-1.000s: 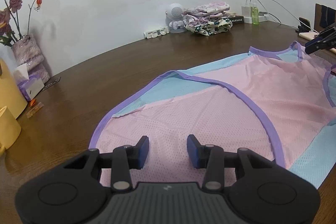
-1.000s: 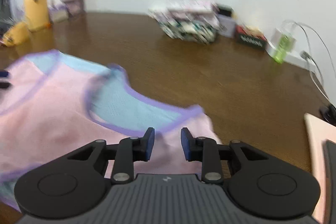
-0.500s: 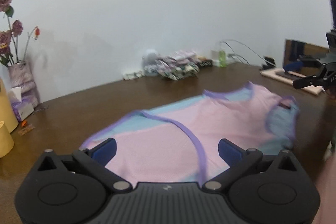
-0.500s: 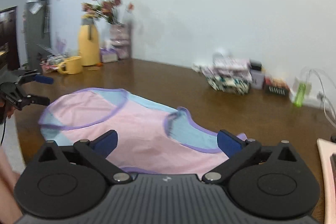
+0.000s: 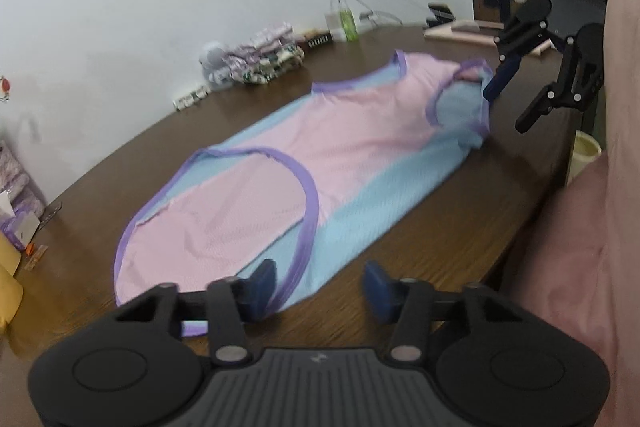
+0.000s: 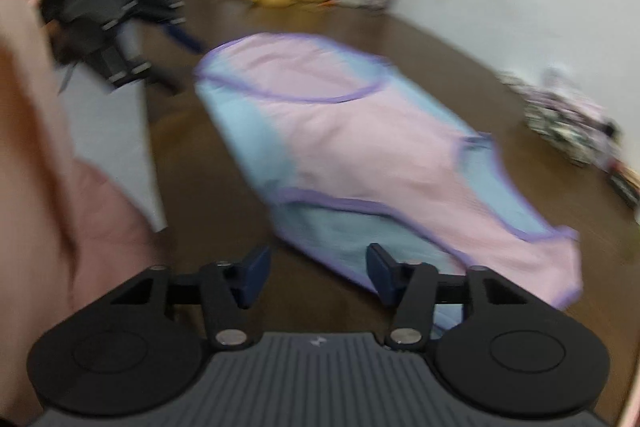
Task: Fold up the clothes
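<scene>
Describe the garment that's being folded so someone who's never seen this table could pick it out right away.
On the dark wooden table, look at the middle, between the two open grippers. The garment lies flat there: a sleeveless pink mesh top with light blue side panels. Its purple edging sets it apart from the patterned clothes pile by the wall.

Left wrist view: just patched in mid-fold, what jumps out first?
A pink and blue garment with purple trim lies spread lengthwise across the brown table. The left gripper hangs open over its near end, and the right gripper is open at the far end by the armhole. At the back wall sits a pile of folded clothes.
</scene>
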The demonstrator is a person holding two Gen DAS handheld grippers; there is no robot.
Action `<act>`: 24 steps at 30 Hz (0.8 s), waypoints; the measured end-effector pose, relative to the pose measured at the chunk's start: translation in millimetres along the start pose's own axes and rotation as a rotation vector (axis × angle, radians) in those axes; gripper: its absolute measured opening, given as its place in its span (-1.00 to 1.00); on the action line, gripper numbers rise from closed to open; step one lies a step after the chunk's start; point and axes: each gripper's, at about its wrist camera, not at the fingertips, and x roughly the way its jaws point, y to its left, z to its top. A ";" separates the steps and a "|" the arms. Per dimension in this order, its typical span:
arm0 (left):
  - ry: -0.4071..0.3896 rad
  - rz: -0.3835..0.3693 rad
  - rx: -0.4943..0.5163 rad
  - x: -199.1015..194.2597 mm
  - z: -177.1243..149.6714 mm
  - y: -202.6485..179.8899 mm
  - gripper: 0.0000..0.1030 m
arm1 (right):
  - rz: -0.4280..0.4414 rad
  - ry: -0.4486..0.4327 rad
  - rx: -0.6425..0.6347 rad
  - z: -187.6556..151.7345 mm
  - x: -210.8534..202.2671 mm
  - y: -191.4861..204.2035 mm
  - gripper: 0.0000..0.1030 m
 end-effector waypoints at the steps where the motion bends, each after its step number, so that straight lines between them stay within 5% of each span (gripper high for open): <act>1: 0.008 -0.002 0.008 1.4 -1.0 1.1 -0.09 | 0.015 0.015 -0.027 3.8 4.9 5.3 -0.07; 4: 0.014 -0.026 0.037 5.3 -2.7 7.4 -0.09 | 0.018 0.049 -0.061 11.5 17.2 12.3 -0.33; 9: 0.024 -0.067 0.085 11.7 -5.6 17.8 -0.09 | -0.001 0.062 -0.017 17.2 24.3 12.8 -0.44; 12: 0.030 -0.091 0.114 15.5 -7.4 24.1 -0.13 | -0.014 0.072 0.009 17.0 23.9 11.7 -0.73; 17: 0.024 -0.156 0.122 17.4 -10.2 35.7 -0.15 | -0.025 0.077 0.039 17.4 25.9 8.7 -0.79; 21: 0.011 -0.174 0.137 16.5 -13.3 40.9 -0.50 | -0.029 0.083 0.054 18.1 27.4 7.4 -0.87; 24: -0.044 -0.151 0.184 12.7 -13.7 38.9 -0.49 | -0.030 0.082 0.066 18.6 27.6 5.3 -0.87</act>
